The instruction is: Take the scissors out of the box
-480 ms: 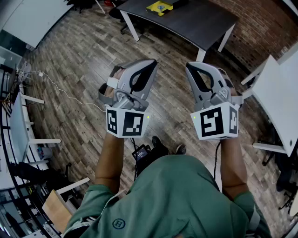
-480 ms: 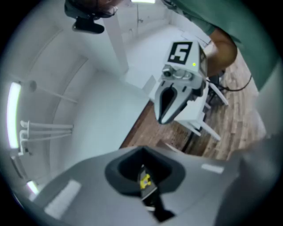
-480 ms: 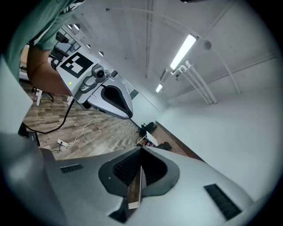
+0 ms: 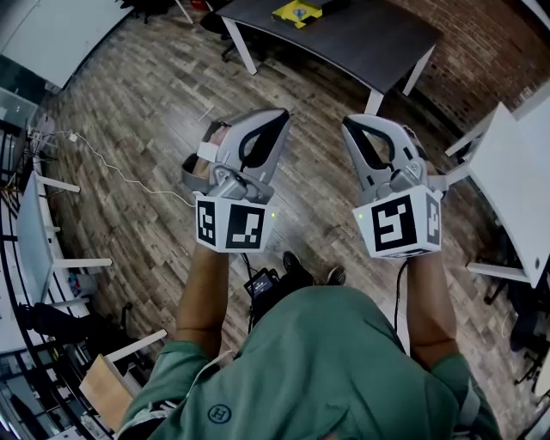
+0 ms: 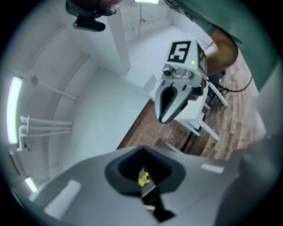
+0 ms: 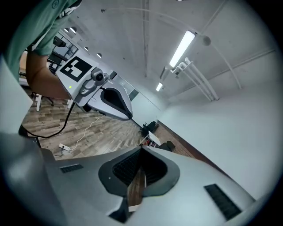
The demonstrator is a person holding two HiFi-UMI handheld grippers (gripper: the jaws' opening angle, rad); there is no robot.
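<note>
The grey plastic left gripper [image 4: 273, 120] and matching right gripper [image 4: 354, 127] were both closed on nothing, raised over the brown wood-plank floor [image 4: 146, 129], well apart from the dark rectangular counter [image 4: 369, 43] carrying a flat yellow item [image 4: 295, 13], perhaps the box; no scissors showed, so the task seemed unstarted.

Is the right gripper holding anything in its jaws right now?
No, the right gripper has its jaws closed together in its own view, with nothing gripped between them.
</note>
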